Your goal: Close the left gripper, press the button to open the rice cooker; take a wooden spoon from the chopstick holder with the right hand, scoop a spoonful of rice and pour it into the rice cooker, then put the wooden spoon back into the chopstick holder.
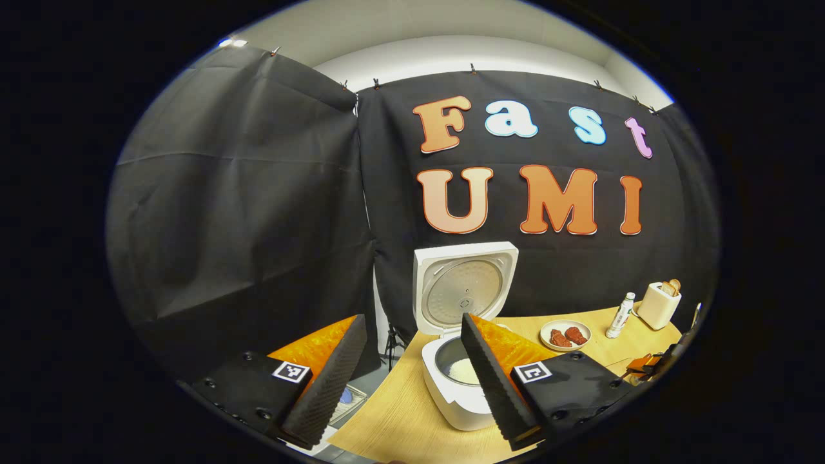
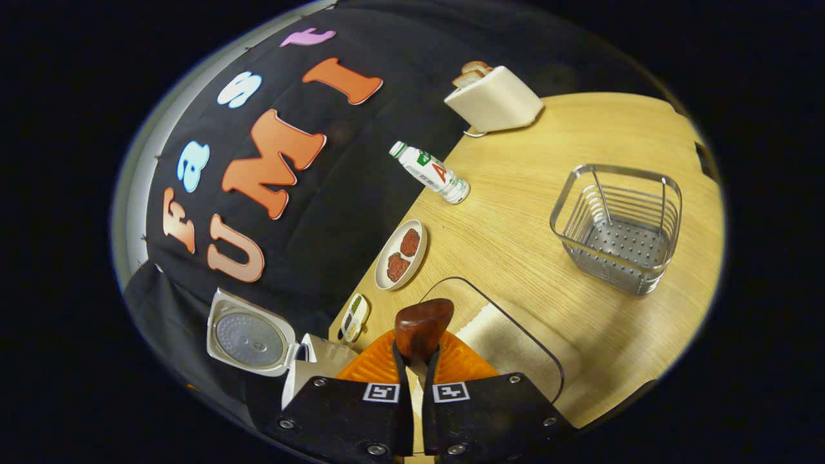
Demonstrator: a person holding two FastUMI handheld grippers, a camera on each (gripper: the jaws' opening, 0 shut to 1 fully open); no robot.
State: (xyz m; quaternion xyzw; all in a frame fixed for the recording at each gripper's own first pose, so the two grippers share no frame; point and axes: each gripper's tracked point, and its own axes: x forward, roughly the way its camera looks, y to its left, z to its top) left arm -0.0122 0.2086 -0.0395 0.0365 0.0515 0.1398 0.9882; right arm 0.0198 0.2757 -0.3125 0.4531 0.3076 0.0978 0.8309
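- The right hand-held gripper (image 2: 417, 361) has its two fingers pressed together on the handle of a dark brown wooden spoon (image 2: 422, 327), whose rounded bowl stands up just past the fingertips, tilted slightly to one side.
- Right behind the spoon in the right gripper view lies a clear, round-cornered container of white rice (image 2: 509, 341), resting on the light wooden table (image 2: 554, 148).
- Farther out on the table stands a square metal wire chopstick holder (image 2: 615, 229) with a perforated floor (a thin rod leans inside it), well apart from the spoon.
- Along the table's far edge sit a small round plate with two dark red pieces of food (image 2: 401, 254), a white bottle with a green cap (image 2: 430, 173) lying on its side, and a cream toaster with bread slices (image 2: 493, 98).
- The left hand-held gripper (image 1: 412, 367) is spread wide, holding nothing.
- Between its fingers in the left gripper view stands the white rice cooker (image 1: 461, 335), lid raised upright, with some white rice visible in the inner pot.
- It sits near the table's left end.
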